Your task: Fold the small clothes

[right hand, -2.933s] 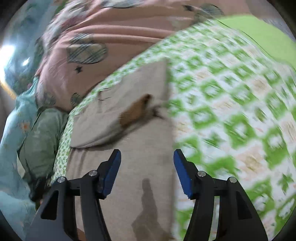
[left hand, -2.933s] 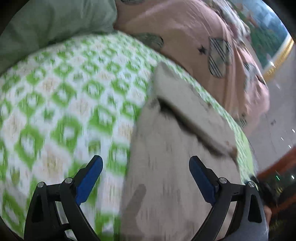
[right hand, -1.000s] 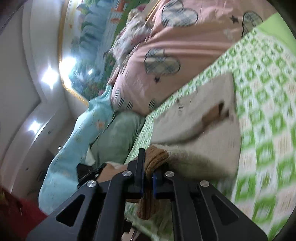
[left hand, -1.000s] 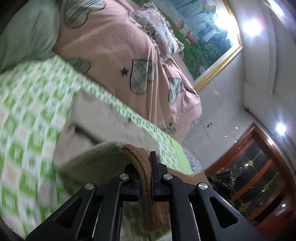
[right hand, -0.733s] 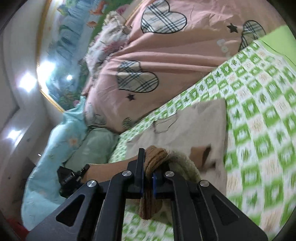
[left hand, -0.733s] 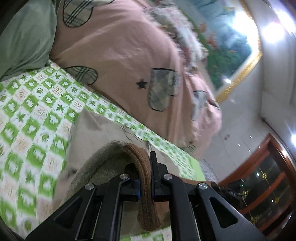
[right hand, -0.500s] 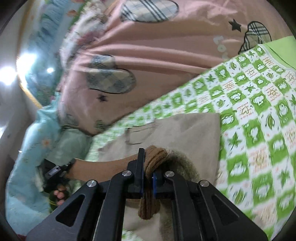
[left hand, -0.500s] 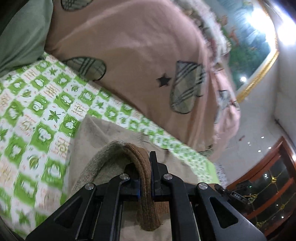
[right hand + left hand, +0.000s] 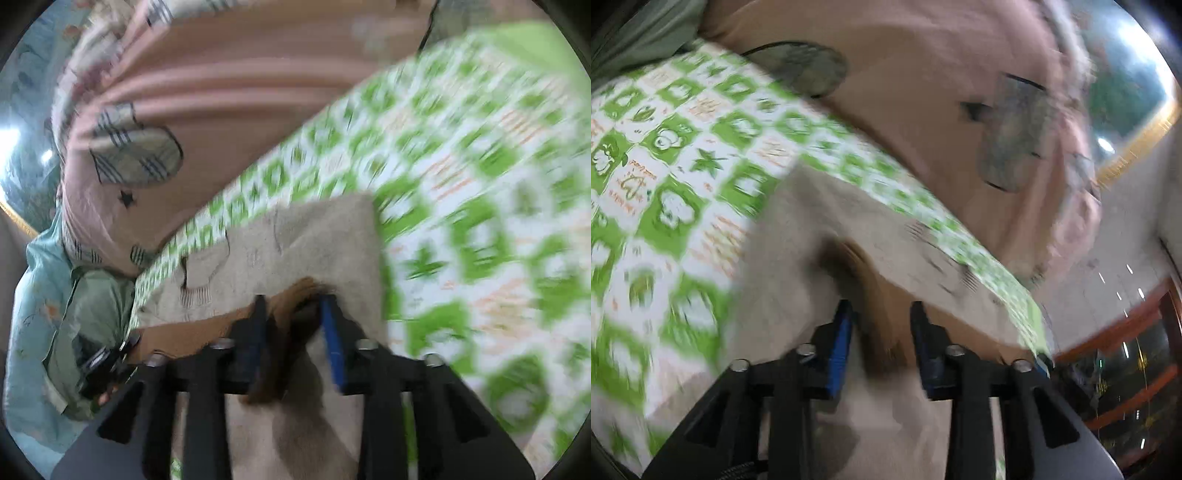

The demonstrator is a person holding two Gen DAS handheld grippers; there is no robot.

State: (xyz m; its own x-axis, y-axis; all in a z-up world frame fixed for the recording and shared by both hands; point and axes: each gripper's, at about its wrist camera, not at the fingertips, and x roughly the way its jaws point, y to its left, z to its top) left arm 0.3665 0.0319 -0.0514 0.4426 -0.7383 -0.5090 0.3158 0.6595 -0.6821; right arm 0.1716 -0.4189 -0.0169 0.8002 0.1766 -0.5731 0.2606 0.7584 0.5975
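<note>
Left wrist view: the green-and-white checked bed sheet (image 9: 676,177) fills the left portion of the frame. A beige knitted garment with a brown ribbed edge (image 9: 798,258) lies on this sheet, one layer folded over another. The left gripper (image 9: 881,332) sits over the garment with its blue-padded jaws partly apart, a narrow gap between them. The brown ribbed edge (image 9: 875,314) lies in that gap; motion blur prevents confirming whether the pads touch it. Behind the sheet, to the right, lies a pink quilt with plaid heart patches (image 9: 942,92).

Right wrist view: at far left are a light blue floral cloth (image 9: 33,295) and a grey-green cloth (image 9: 96,306), both beside the bed sheet (image 9: 480,184). The pink quilt (image 9: 240,74) occupies the upper left. The beige garment (image 9: 295,243) lies folded at centre on the sheet, its far edge straight and parallel to the quilt. The right gripper (image 9: 291,325) stands over the garment's near fold, jaws parted by a narrow gap. The brown edge (image 9: 295,306) passes between the jaws and hangs loosely; neither pad presses it. The sheet extends to the right, heavily blurred.
</note>
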